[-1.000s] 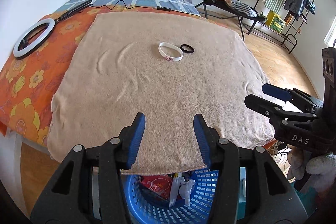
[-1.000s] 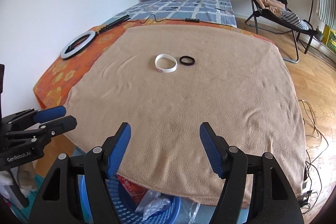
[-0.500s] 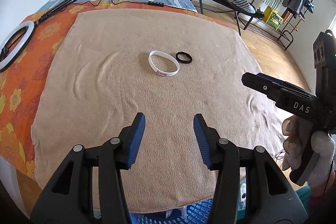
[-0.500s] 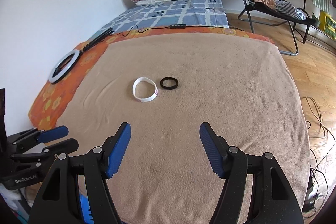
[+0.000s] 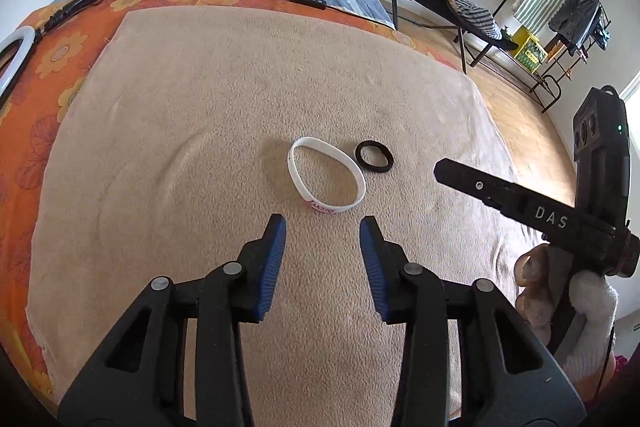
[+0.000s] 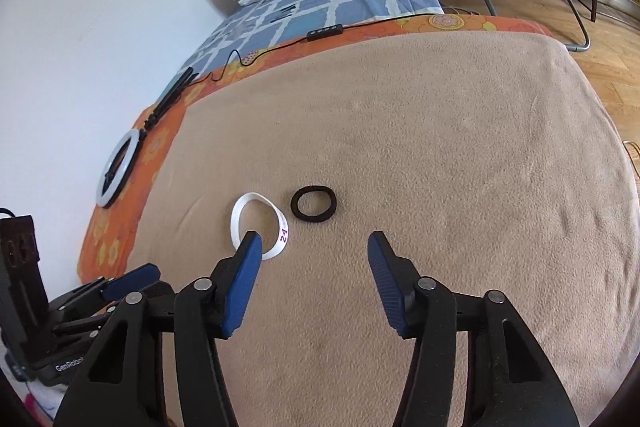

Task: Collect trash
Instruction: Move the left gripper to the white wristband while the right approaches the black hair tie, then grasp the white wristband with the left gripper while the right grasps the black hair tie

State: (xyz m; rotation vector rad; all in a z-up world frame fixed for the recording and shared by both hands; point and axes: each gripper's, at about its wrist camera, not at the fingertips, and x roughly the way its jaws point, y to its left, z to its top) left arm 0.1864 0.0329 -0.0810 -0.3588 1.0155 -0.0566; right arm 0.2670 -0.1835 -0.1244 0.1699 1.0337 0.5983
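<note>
Both grippers nearer white wristband (image 5: 326, 179), black ring (image 5: 375, 157); basket gone; jaws closing, empty.

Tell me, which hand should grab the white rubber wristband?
Probably the left. The left gripper points straight at the white rubber wristband lying just ahead of its closing, empty jaws. The right gripper, also closing and empty, lines up more with the black hair tie.

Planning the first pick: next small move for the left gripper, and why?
Probably ease the left gripper forward and down onto the white wristband. It lies flat on the beige blanket just past the closing, empty jaws, apart from the black ring.
</note>
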